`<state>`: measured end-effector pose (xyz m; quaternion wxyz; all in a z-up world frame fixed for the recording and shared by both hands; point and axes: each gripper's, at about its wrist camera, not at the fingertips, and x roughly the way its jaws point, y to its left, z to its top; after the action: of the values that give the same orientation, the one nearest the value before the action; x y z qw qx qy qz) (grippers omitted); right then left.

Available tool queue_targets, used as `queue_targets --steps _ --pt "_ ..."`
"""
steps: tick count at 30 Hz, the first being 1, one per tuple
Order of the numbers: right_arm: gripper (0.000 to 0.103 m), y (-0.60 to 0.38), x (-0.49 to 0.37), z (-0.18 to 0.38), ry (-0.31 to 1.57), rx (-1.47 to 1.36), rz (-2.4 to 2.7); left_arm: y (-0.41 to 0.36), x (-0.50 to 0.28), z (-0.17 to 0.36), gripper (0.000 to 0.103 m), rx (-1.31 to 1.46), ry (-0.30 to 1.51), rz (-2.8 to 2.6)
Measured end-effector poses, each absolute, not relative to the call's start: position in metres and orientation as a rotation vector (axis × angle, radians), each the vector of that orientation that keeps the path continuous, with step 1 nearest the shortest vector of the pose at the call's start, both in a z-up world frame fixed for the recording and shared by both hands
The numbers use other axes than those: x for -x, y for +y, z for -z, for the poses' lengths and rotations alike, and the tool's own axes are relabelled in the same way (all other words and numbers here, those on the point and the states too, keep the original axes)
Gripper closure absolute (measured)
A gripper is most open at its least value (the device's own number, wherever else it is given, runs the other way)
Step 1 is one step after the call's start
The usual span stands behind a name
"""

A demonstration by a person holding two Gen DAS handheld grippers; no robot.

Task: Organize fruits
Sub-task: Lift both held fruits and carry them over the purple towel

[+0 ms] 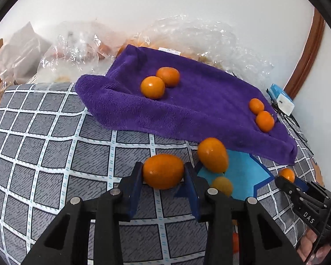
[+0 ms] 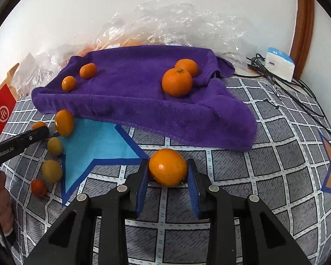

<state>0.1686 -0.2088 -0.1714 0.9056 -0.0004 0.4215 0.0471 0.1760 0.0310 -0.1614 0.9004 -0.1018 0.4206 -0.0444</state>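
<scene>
Left tool [image 1: 163, 172] is clamping an oval orange fruit [image 1: 163, 171] between both blue pads, just over the checkered tabletop [image 1: 44, 150] near the blue star patch [image 1: 245, 176]. Another oval fruit [image 1: 213, 154] is sitting just right of it at the star's edge, a yellower one [image 1: 222, 185] just behind the right pad.

Purple towel [image 1: 198, 110] is lying across the far middle: one pair of orange fruits [image 1: 152, 87] touching at its left-center, a second pair [image 1: 264, 121] touching near its right edge.

Right tool [image 2: 168, 171] is sitting around a round orange fruit [image 2: 168, 170] near the towel's near edge. The left pad is touching it; the right pad looks a hair off, though the fisheye angle is poor, so I can't tell if it's actually gripped. In that view two stemmed mandarins [image 2: 177, 82] are sitting together on the towel, right of center. Small loose fruits [image 2: 52, 170] are lying at the star's left side.

Clear plastic bags [image 2: 165, 22] are piled against the far wall; a white box [image 2: 280, 64] and black cables [image 2: 298, 97] are sitting far right.
</scene>
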Motion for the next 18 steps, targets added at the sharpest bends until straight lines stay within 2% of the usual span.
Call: queue_targets --steps 18 --pt "0.069 -0.2118 -0.1656 0.1722 0.868 0.0 -0.073 0.0286 -0.1783 0.1613 0.068 0.193 0.878 0.082"
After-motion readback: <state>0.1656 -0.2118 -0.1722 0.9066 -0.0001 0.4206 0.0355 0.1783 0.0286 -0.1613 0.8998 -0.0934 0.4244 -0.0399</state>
